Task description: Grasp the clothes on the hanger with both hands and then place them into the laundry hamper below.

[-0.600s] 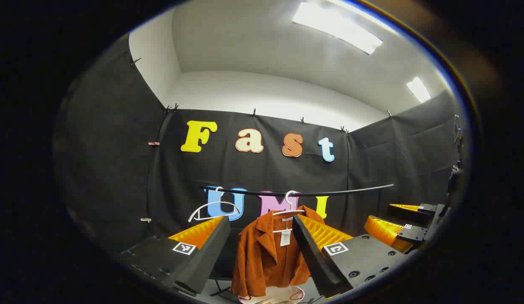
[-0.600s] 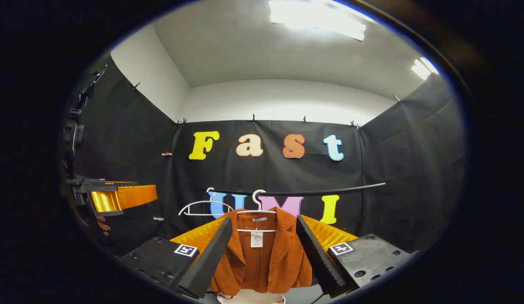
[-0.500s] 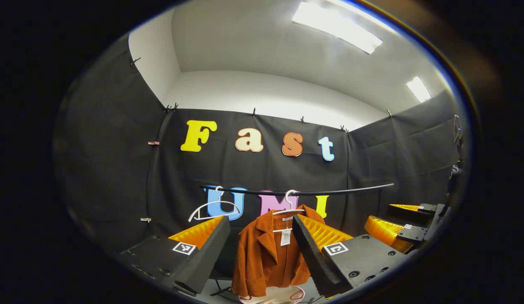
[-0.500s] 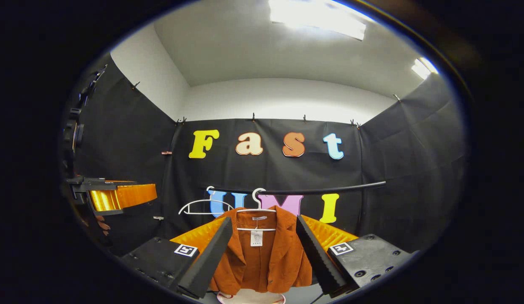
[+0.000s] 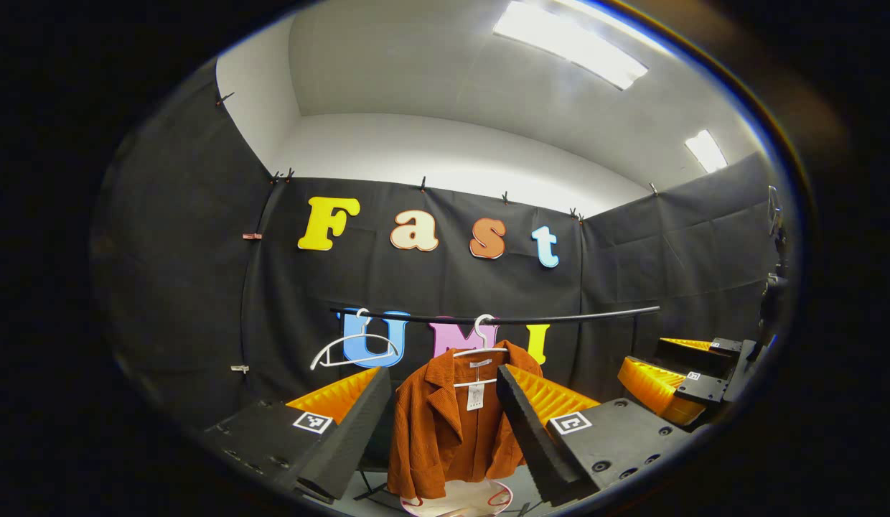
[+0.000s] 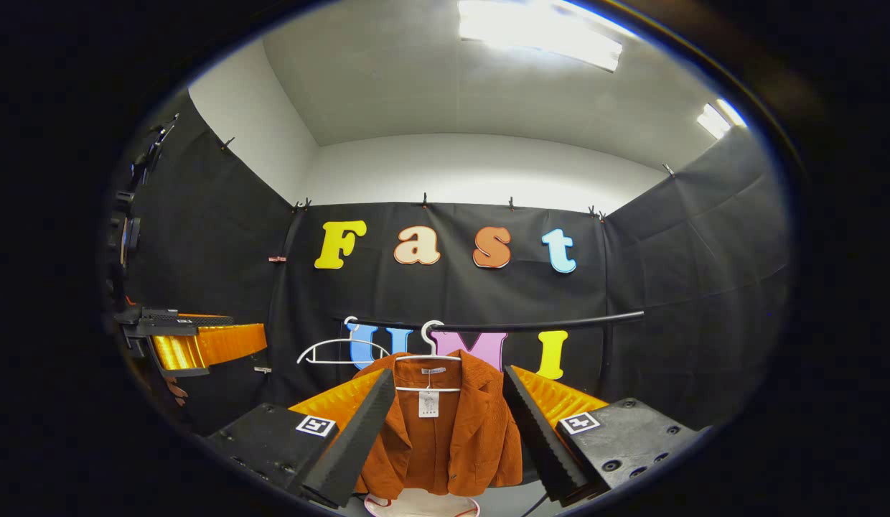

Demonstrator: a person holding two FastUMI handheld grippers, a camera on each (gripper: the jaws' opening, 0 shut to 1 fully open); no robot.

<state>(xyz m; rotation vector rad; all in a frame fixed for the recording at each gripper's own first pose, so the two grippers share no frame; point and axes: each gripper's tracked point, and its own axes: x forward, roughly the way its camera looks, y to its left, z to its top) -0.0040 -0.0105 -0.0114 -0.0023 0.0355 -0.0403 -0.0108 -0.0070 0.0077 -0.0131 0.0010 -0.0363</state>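
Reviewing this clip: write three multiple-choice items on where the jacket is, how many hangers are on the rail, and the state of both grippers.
1. Where is the orange jacket?
A. in the hamper
B. on a hanger on the rail
C. on the floor

2. How many white hangers are on the rail?
A. one
B. two
C. four

3. Both grippers are:
A. open, holding nothing
B. shut on the jacket
C. shut on the rail

Key: 1 B, it hangs from the rail; 2 B, an empty hanger beside the jacket's hanger; 3 A, left gripper and right gripper stand spread before the jacket.

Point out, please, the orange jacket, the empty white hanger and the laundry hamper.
orange jacket (image 6: 481, 431), right gripper view, front panel.
empty white hanger (image 5: 353, 350), left gripper view, curved shoulder bar.
laundry hamper (image 6: 423, 505), right gripper view, pale rim below jacket.
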